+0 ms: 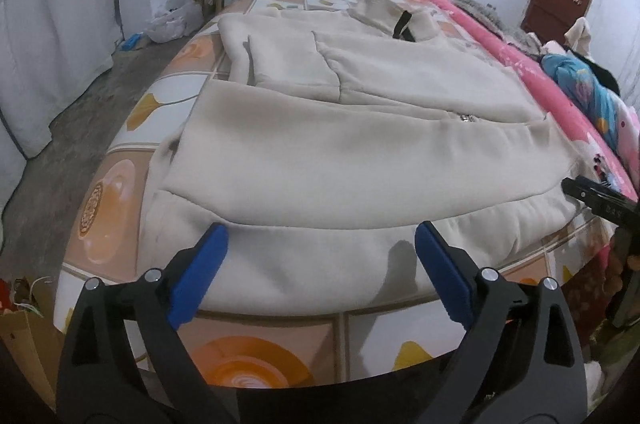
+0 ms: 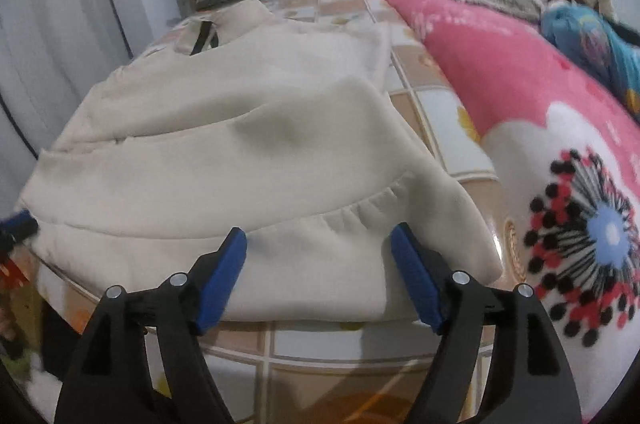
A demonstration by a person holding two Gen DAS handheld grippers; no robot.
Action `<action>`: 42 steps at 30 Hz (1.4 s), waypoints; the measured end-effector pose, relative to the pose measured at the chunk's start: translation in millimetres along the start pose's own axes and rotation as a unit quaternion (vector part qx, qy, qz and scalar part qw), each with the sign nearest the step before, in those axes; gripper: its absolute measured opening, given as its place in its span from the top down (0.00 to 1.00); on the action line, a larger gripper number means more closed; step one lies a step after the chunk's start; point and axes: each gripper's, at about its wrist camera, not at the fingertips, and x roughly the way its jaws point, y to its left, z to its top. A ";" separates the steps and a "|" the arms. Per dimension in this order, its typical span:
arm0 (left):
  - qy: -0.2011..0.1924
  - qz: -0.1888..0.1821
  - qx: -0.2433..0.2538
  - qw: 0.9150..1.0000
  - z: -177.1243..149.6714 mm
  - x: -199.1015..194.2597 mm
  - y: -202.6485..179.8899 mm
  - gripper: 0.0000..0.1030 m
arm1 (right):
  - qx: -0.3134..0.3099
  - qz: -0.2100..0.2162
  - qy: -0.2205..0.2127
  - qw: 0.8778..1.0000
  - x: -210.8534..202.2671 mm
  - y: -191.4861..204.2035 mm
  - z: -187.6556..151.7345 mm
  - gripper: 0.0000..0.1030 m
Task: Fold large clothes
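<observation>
Cream jacket (image 1: 328, 128) flat on tiled-pattern bed cover (image 1: 120, 208), straight ahead of both claws, hem nearest, collar (image 1: 384, 10) at far end

Both sleeves already brought in across the body: one lying crosswise just beyond the hem band, another doubled piece farther off toward the collar, left of centre. Zip pull (image 1: 465, 118) showing mid-body

Left claw (image 1: 320, 244) spread wide, blue pads either side of the hem band (image 1: 304, 264), nothing pinched, cloth merely between and below the tips. Whether tips touch fabric: cannot tell

Right claw (image 2: 318, 244) likewise spread, slightly less wide, empty, poised over the hem's right corner (image 2: 460, 248); gathered ribbing just ahead of it. Tip of left claw visible at far left of right view, tip of right claw at far right of left view, so both at the same hem edge, well apart

Pink flowered blanket (image 2: 520, 104) right of right claw, clear of jacket

Judged stage: sleeve folds done, hem released or not yet taken. Left to do: bottom-to-collar fold, probably one or two passes, then squaring up

Some wrinkling near right hem corner, likely needing a smooth before the lift
</observation>
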 end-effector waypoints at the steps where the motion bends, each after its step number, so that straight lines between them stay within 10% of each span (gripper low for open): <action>1: 0.003 0.004 -0.001 1.000 1.0 -0.7 -0.7 0.11 | -0.010 -0.005 0.000 1.000 -3.1 4.4 1.2 0.26; 13: 0.007 0.025 0.003 1.000 25.9 1.4 -17.8 0.11 | -0.004 0.057 -0.009 0.998 -17.9 31.8 21.9 0.20; 22: 0.022 0.091 0.028 0.995 26.8 26.1 -34.3 0.09 | -0.024 0.038 0.033 0.998 10.0 57.6 20.0 0.14; 42: 0.014 0.098 0.019 0.995 25.5 26.9 -34.7 0.08 | -0.023 0.017 0.056 0.998 17.0 66.7 23.0 0.07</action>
